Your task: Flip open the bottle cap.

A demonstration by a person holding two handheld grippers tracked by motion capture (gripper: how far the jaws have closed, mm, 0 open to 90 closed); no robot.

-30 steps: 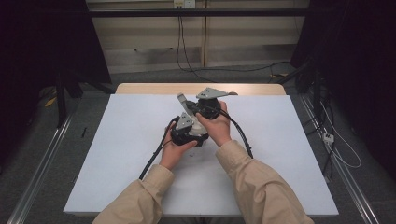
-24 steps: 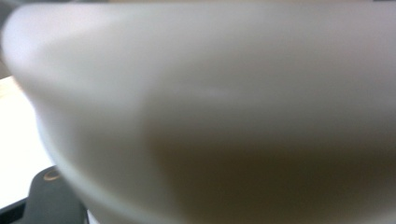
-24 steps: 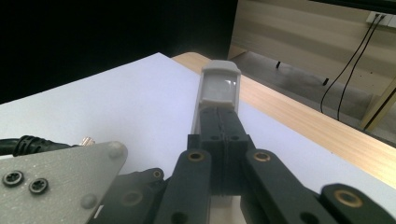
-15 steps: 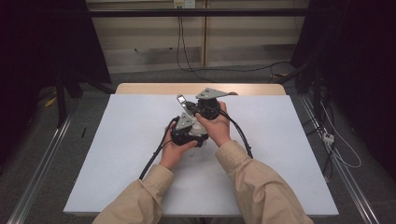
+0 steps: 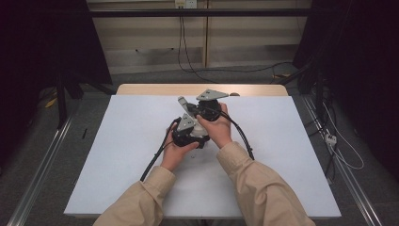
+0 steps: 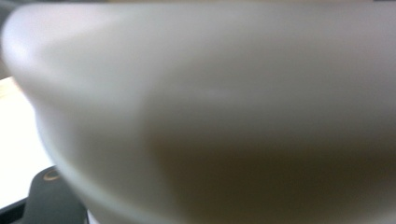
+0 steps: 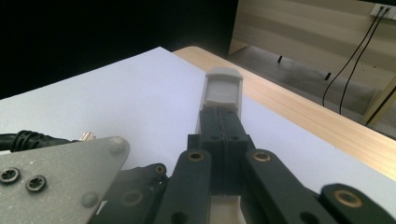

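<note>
Over the middle of the white table (image 5: 117, 155) a person holds both grippers close together. My right gripper (image 5: 182, 101) points toward the far left, and its grey three-cornered plate (image 5: 211, 94) sits on top. In the right gripper view its black jaws are pressed together with nothing between them, and its pale fingertips (image 7: 223, 88) hang above the tabletop (image 7: 116, 98). My left gripper (image 5: 190, 131) lies just in front of it in the left hand, shut, with its jaw tips hidden by the right hand. A blurred pale surface (image 6: 210, 102) sits right against the left gripper's lens.
Black cables (image 5: 155, 160) trail from the grippers toward the near edge. The left gripper's grey plate (image 7: 56, 172) is at the lower left of the right gripper view. A wooden strip (image 5: 197, 88) runs along the table's far edge. Metal rails (image 5: 42, 165) flank the table.
</note>
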